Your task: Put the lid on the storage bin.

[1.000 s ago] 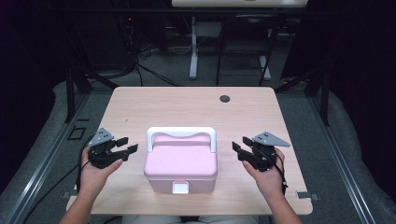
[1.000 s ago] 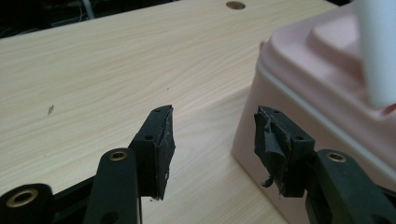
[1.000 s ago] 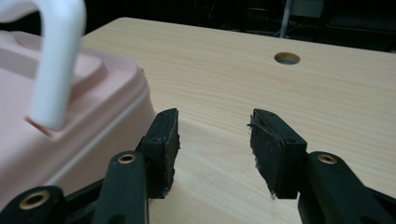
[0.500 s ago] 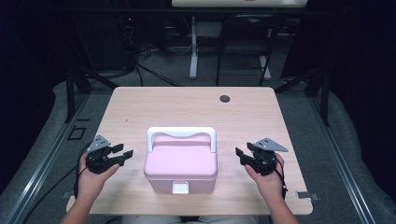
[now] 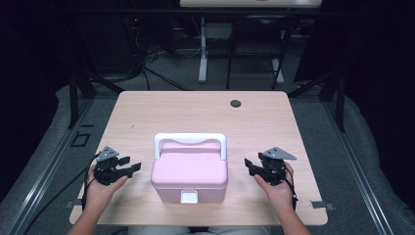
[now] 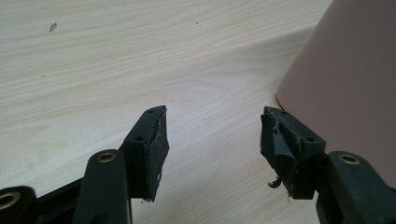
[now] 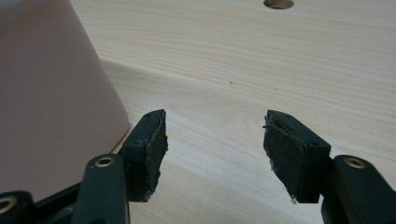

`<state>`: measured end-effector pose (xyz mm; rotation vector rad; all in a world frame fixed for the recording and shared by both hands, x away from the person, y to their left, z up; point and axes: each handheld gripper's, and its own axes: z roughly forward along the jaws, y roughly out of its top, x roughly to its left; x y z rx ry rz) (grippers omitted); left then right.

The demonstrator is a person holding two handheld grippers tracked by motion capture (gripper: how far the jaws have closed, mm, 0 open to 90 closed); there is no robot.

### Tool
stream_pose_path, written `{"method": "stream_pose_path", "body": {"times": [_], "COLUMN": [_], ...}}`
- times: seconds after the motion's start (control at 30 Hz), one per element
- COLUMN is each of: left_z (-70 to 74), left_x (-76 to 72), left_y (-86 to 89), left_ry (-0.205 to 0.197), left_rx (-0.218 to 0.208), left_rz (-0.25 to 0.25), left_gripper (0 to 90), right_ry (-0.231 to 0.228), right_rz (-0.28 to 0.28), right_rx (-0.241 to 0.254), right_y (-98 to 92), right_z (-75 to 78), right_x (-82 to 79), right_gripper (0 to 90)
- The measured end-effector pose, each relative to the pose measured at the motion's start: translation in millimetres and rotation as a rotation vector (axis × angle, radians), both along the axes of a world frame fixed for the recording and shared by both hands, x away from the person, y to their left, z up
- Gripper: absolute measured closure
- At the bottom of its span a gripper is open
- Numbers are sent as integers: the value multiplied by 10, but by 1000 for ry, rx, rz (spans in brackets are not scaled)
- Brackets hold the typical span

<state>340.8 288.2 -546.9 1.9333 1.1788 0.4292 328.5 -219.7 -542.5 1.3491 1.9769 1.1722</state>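
Left gripper (image 5: 131, 168) and right gripper (image 5: 250, 165), jaws just widened, gape apart, nothing between them. Both sit lower and closer to table's (image 5: 195, 110) front edge than a second ago. Pink box (image 5: 190, 169), handle up, unmoved at front centre, flanked by grippers, untouched. Grommet (image 5: 236, 103) near far edge.

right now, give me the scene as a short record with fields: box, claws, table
box: pink box, lid shut, white handle lying toward the far side, white latch facing the person
left claw: left claw open, jaws just opening, nothing between them, beside the box's left side
right claw: right claw open, jaws just opening, nothing between them, beside the box's right side
table: light wood table, dark round hole near far edge
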Motion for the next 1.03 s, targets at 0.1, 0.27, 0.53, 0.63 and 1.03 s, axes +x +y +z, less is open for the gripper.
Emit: {"method": "stream_pose_path", "body": {"times": [0.1,0.27,0.53,0.63,1.03], "left_z": [-22,-50,-70,-69,-59], "left_x": [13,35,58,71,82], "left_y": [1,7,5,10,39], "left_ry": [13,29,47,49,33], "left_rx": [1,14,16,19,31], "left_rz": [2,11,30,42,81], "left_gripper": [405,394,338,323,284], "right_ry": [41,84,61,63,44], "right_rz": [-1,5,4,1,14], "right_rx": [9,-17,-52,-65,-98], "right_y": [1,33,71,72,106], "right_z": [-44,-89,-91,-100,-108], "right_x": [28,63,65,66,61], "right_gripper": [369,338,278,269,217]}}
